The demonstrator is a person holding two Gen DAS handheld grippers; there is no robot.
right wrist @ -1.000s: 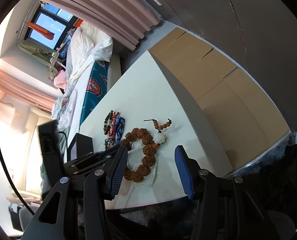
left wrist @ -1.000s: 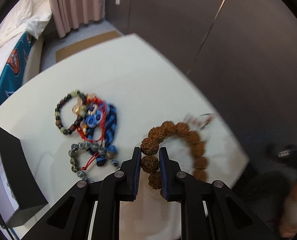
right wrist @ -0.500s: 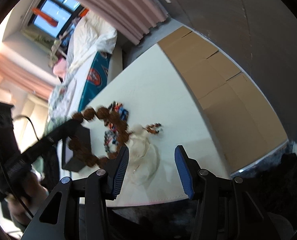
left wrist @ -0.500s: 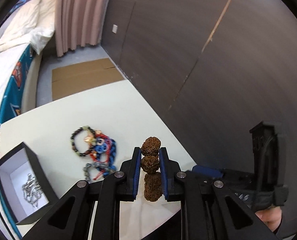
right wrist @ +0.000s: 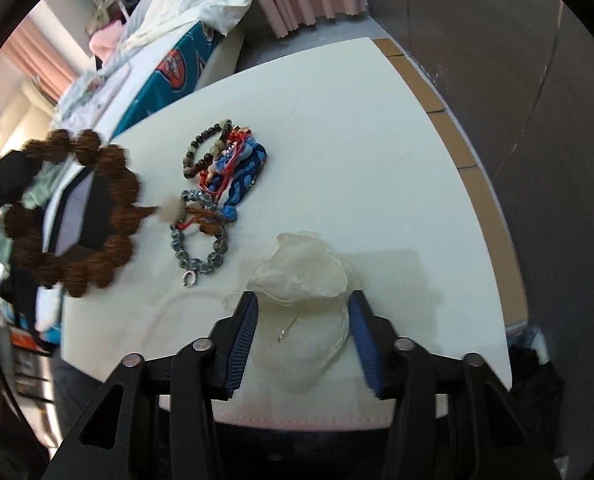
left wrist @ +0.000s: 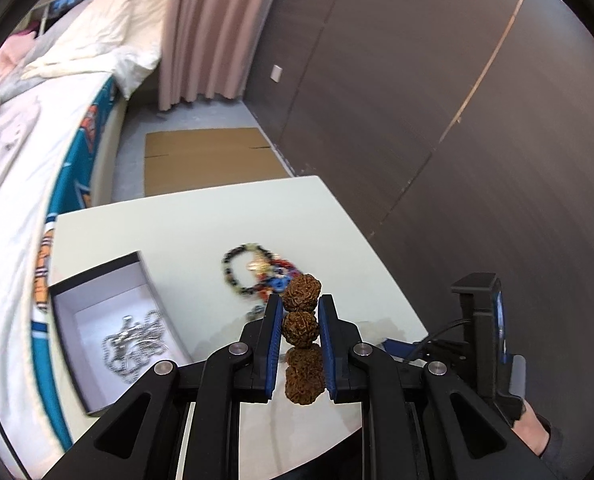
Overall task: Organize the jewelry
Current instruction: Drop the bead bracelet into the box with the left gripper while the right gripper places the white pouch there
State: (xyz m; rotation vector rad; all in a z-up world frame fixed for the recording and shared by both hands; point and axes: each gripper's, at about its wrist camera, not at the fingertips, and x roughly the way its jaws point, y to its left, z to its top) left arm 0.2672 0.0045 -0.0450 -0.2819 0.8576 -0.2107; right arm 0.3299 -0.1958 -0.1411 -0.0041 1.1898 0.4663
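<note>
2 grippers in play here. The left gripper (left wrist: 300, 322) has its blue pads pinching 1 bead of the chunky brown seed bracelet (left wrist: 301, 327), and the whole loop hangs in the air off the table's left edge in the right wrist view (right wrist: 71, 216), blurry, with a pale bead and tassel sticking out toward the pile. The right gripper (right wrist: 302, 336) sits low over the table's near edge with its jaws closing in; a clear plastic baggie (right wrist: 303, 280) lies on the table (right wrist: 357, 128) between the pads, but they're not touching it from what I can see. Rest of the jewelry is a tangled pile (right wrist: 225, 160) around the middle of the table: a dark bead bracelet, red cord, blue braided stuff, plus a grey-blue bead bracelet (right wrist: 197, 248) with a little silver ring. A black box (left wrist: 109, 328) with a white lining sits at the table's left edge and has a silver chain (left wrist: 135, 342) in it.
</note>
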